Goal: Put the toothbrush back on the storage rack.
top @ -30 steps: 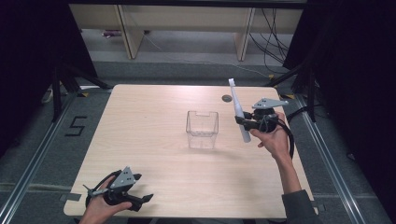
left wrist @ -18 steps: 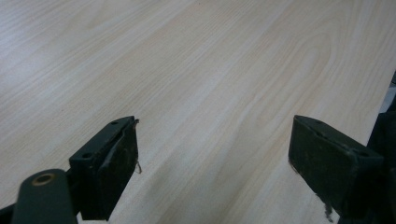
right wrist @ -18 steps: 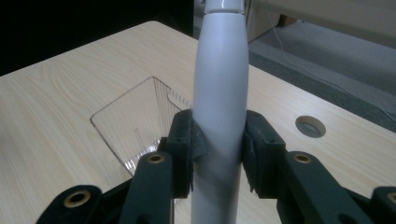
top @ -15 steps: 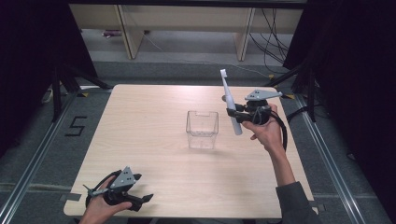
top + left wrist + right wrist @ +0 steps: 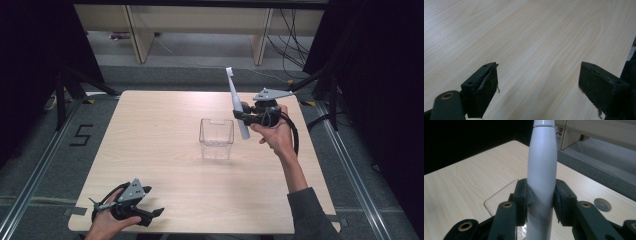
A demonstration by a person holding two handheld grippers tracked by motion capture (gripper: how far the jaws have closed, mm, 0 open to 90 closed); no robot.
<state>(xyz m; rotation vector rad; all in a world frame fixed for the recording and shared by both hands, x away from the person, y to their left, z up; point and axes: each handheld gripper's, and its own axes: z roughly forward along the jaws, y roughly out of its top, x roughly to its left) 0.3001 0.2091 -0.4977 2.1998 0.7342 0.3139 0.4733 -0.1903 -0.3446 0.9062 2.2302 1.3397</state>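
Right gripper point(image 5: 243, 117) clamps electric toothbrush point(image 5: 236, 102) mid-handle, head up, butt end low at 3 o'clock of clear bin point(image 5: 216, 138), likely so it drops in upright. Left gripper point(image 5: 150, 214) wide, empty, parked at table's point(image 5: 160, 120) 7 o'clock corner.

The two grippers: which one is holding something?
The right gripper, raised beside the clear box. Its jaws clamp a white electric toothbrush standing nearly upright. The left gripper rests at the table's near edge, jaws wide apart around nothing.
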